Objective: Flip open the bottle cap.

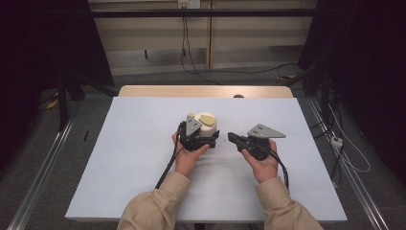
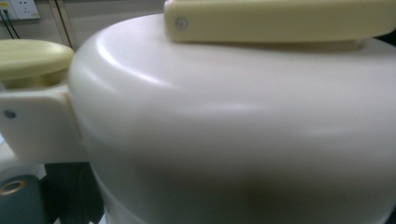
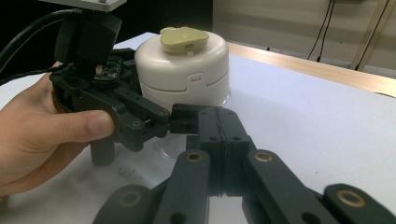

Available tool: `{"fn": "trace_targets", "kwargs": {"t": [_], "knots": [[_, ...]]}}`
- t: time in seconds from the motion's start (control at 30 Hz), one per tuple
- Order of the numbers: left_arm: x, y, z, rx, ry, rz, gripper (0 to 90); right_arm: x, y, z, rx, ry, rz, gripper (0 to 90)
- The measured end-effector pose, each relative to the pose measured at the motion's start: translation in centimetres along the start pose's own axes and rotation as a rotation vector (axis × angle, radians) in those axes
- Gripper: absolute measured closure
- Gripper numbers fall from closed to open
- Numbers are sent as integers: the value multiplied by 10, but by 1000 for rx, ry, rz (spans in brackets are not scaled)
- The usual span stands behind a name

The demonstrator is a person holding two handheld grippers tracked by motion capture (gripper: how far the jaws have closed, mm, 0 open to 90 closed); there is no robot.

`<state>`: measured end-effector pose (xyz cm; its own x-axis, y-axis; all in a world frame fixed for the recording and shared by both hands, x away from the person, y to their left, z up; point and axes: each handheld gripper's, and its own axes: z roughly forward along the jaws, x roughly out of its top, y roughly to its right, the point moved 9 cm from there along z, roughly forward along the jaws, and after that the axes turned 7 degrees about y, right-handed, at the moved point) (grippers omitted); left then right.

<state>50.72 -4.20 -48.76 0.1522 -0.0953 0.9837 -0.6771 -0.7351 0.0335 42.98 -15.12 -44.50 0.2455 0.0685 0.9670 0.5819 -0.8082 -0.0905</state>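
Note:
A white round pot (image 1: 208,128) with a pale yellow lid handle (image 1: 207,118) stands near the middle of the table. My left gripper (image 1: 207,139) reaches around its lower part from the near side and looks shut on it. In the right gripper view its near finger (image 3: 184,119) lies against the white pot (image 3: 187,74) at the base, below the yellow handle (image 3: 184,38); the far finger is hidden. The left gripper view sits very close to the white pot (image 2: 233,140). My right gripper (image 1: 231,137) is just right of the pot, its jaws pressed together (image 3: 220,116) with nothing between them.
A white sheet (image 1: 134,158) covers the table, and a wooden strip (image 1: 163,91) shows at the far edge with a small dark object (image 1: 238,96) on it. Cables (image 1: 230,72) run across the floor behind. Dark stands (image 1: 62,96) flank the table.

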Motion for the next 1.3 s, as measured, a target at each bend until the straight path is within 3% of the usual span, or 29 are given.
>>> {"fn": "trace_targets", "kwargs": {"t": [0.6, 1.3], "knots": [[-1, 0, 0, -2, -7, 1, 52, 10, -4, 16, 21, -5, -27, 900], [-1, 0, 0, 1, -8, -3, 52, 18, -11, 30, 73, -16, -20, 900]]}}
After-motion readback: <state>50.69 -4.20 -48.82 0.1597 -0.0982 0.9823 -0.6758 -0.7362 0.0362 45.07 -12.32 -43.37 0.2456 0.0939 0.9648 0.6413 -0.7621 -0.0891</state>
